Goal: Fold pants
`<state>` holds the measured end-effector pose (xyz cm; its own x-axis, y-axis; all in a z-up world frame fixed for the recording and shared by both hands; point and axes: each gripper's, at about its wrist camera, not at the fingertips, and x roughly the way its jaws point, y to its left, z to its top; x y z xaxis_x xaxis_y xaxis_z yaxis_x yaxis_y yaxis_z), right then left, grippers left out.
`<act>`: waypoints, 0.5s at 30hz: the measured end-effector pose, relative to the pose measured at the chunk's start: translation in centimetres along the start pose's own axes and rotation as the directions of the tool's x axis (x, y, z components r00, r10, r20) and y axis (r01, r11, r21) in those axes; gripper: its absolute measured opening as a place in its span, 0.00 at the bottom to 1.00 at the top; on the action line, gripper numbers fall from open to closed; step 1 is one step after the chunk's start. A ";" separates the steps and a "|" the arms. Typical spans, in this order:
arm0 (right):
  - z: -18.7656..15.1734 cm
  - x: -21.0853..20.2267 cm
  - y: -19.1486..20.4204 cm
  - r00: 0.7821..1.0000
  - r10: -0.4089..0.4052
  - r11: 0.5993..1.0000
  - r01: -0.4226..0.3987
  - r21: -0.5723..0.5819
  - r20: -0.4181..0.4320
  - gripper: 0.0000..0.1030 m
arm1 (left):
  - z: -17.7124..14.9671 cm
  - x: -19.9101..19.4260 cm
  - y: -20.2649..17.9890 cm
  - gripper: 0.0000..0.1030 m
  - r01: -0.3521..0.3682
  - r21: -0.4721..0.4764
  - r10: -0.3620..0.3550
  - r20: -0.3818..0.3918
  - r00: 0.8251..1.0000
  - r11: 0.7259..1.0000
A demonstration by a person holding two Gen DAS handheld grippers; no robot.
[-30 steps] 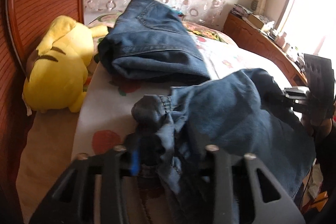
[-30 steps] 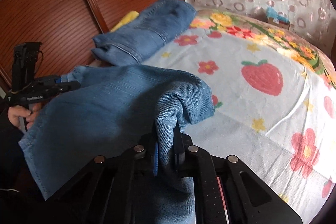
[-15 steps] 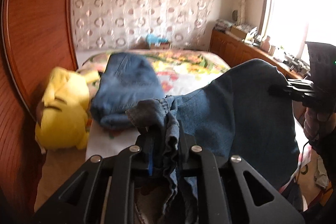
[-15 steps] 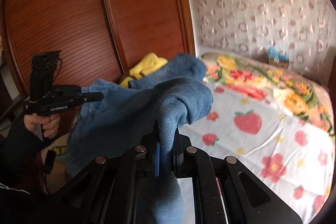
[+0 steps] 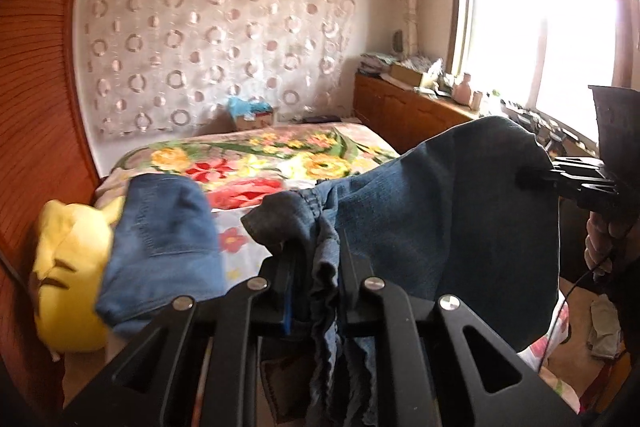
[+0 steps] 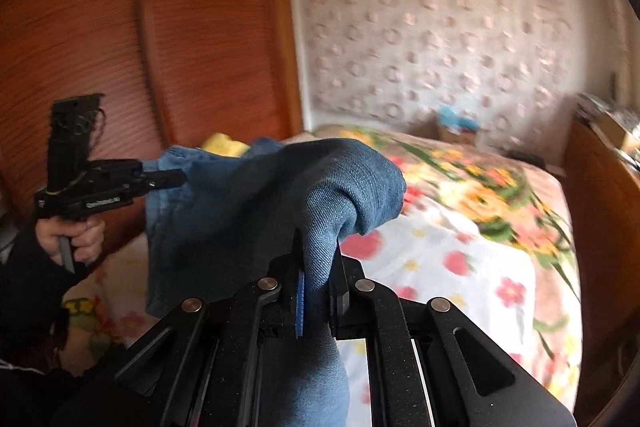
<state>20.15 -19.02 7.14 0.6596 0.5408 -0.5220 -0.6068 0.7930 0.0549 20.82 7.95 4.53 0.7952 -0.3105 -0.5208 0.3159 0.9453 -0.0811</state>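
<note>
A pair of blue denim pants (image 5: 448, 223) hangs in the air between my two grippers, above the bed. My left gripper (image 5: 316, 259) is shut on a bunched hem of the pants. My right gripper (image 6: 318, 263) is shut on another fold of the same pants (image 6: 256, 211). The right gripper also shows at the right of the left wrist view (image 5: 576, 183), and the left gripper at the left of the right wrist view (image 6: 160, 181). A second pair of jeans (image 5: 164, 247), folded, lies on the bed at the left.
The bed (image 6: 460, 259) has a floral and strawberry sheet. A yellow plush toy (image 5: 68, 275) lies at its left edge by the red-brown wardrobe (image 6: 120, 39). A wooden sideboard (image 5: 412, 111) with clutter stands under the window. A box (image 5: 252, 115) sits beyond the bed.
Both grippers have risen and tilted up, lifting the pants off the bed. The folded jeans and plush toy now sit lower in the left wrist view.
</note>
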 end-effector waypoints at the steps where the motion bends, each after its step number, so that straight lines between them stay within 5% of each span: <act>1: -0.3 0.5 -0.7 0.999 -0.032 0.999 0.032 0.004 -0.014 0.05 | 0.2 1.4 -0.3 0.12 0.003 0.008 -0.003 -0.013 1.000 1.000; 5: -2.6 4.7 -4.5 0.977 -0.146 0.988 0.153 0.034 -0.155 0.10 | 0.5 7.0 -1.5 0.15 -0.008 0.022 0.011 -0.121 0.993 1.000; 7: -3.8 6.2 -5.9 0.959 -0.191 0.978 0.204 0.043 -0.210 0.23 | 0.3 8.5 -2.0 0.21 -0.034 0.025 0.038 -0.160 0.986 0.999; 9: -4.8 6.5 -7.0 0.953 -0.210 0.972 0.228 0.062 -0.220 0.44 | -0.2 8.8 -2.5 0.41 -0.053 0.035 0.058 -0.163 0.985 0.998; 15: -7.1 5.2 -6.9 0.959 -0.179 0.975 0.203 0.090 -0.221 0.49 | -1.6 7.3 -2.1 0.47 -0.062 0.032 0.066 -0.169 0.983 0.998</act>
<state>24.63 -23.62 -1.96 0.6427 0.3148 -0.6984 -0.4181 0.9081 0.0245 25.13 3.84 -0.46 0.7154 -0.2258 -0.6612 0.2829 0.9589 -0.0214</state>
